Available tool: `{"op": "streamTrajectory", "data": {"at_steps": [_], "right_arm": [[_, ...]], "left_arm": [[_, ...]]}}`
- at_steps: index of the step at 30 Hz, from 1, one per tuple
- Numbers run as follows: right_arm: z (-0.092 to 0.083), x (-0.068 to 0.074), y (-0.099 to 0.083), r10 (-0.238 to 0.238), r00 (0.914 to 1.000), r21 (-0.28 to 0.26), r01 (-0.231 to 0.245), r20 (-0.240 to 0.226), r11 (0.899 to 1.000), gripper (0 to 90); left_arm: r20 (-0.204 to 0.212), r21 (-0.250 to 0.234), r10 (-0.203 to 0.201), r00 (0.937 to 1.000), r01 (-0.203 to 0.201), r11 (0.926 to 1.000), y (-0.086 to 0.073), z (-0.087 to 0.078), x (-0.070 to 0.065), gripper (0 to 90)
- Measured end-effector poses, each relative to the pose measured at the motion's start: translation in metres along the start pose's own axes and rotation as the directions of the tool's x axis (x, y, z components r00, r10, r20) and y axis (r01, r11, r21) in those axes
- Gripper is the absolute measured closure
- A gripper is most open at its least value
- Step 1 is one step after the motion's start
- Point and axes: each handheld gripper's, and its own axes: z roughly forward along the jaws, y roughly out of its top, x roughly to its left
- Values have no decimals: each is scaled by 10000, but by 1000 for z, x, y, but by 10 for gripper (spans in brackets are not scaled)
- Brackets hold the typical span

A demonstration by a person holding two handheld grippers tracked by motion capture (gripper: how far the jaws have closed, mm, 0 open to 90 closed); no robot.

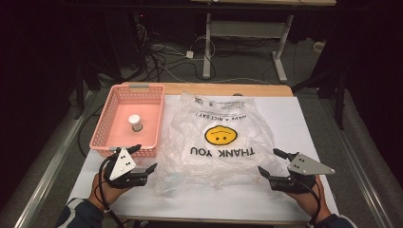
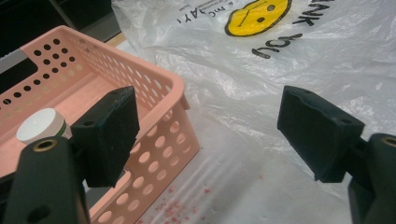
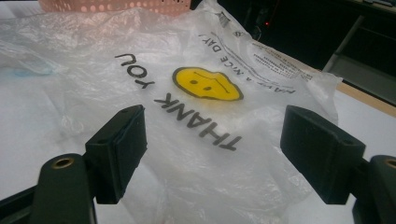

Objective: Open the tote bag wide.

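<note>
A clear plastic bag [image 1: 214,137] printed with a yellow smiley face and "THANK YOU" lies flat on the white table; it spreads across the left gripper view [image 2: 289,79] and the right gripper view [image 3: 196,107]. A pink perforated basket [image 1: 110,124] stands left of it, seen close up [image 2: 159,116], and holds a small white-capped bottle [image 1: 135,122] [image 2: 41,125]. My left gripper [image 1: 141,158] [image 2: 205,130] rests open at the basket's near corner, nothing between its pads. My right gripper [image 1: 270,163] [image 3: 215,149] stands open at the bag's near right edge, holding nothing.
The white table top [image 1: 294,123] runs to a wooden strip [image 1: 223,89] at the back. Beyond the table are a desk frame [image 1: 247,42] and loose cables [image 1: 161,59] on the floor. Small red flecks [image 2: 173,205] dot the table by the basket.
</note>
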Motion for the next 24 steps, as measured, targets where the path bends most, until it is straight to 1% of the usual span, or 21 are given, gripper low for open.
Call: {"op": "streamTrajectory", "data": {"at_steps": [3, 5, 7, 11, 14, 15, 17, 19, 20, 21, 22, 23, 24], "right_arm": [[1, -1, 0, 64, 10000, 12, -64, 11, 10000, 230], [1, -2, -1, 124, 9999, 30, -124, 21, 9999, 229], [3, -4, -2, 146, 9998, 142, -148, 121, 9998, 226], [5, -11, 1, 227, 9994, 41, -228, 269, 9997, 234], [8, -18, 4, 170, 9984, 114, -177, 534, 9998, 244], [9, -21, 6, 197, 9980, 161, -208, 606, 9997, 244], [12, -31, 10, 357, 9965, 189, -373, 756, 9991, 246], [16, -43, 16, 522, 9945, 191, -542, 912, 9983, 267], [19, -49, 21, 567, 9932, 277, -598, 1021, 9978, 271], [19, -49, 21, 567, 9932, 277, -598, 1021, 9978, 271], [24, -56, 26, 579, 9910, 387, -630, 1208, 9973, 284], [37, -70, 34, 591, 9889, 499, -664, 1362, 9965, 321], [46, -78, 39, 553, 9880, 699, -659, 1444, 9954, 326]], "left_arm": [[-21, 97, 138, 9999, -138, 9999, -1, -1, -1, 202], [-6, 54, 100, 9999, -100, 9999, -1, -2, -2, 204], [7, 29, 112, 9999, -112, 9999, 0, -2, -2, 205], [38, 141, 124, 9999, -125, 9998, -1, 0, -2, 204], [-11, 215, 63, 10000, -62, 9998, -3, -1, -2, 202], [-27, 204, 40, 10000, -40, 9998, -3, -2, -2, 202], [-59, 252, 117, 9999, -115, 9996, -3, -2, -2, 202], [-43, 277, 134, 9999, -132, 9995, -3, -1, -2, 202], [-13, 313, 132, 9999, -132, 9994, -3, 0, -1, 202], [-13, 313, 132, 9999, -132, 9994, -3, 0, -1, 202], [7, 325, 102, 9999, -102, 9994, -3, 1, -1, 202], [21, 338, 85, 10000, -86, 9994, -3, 1, -2, 202], [21, 375, 128, 9999, -129, 9992, -3, 2, -2, 203]]}}
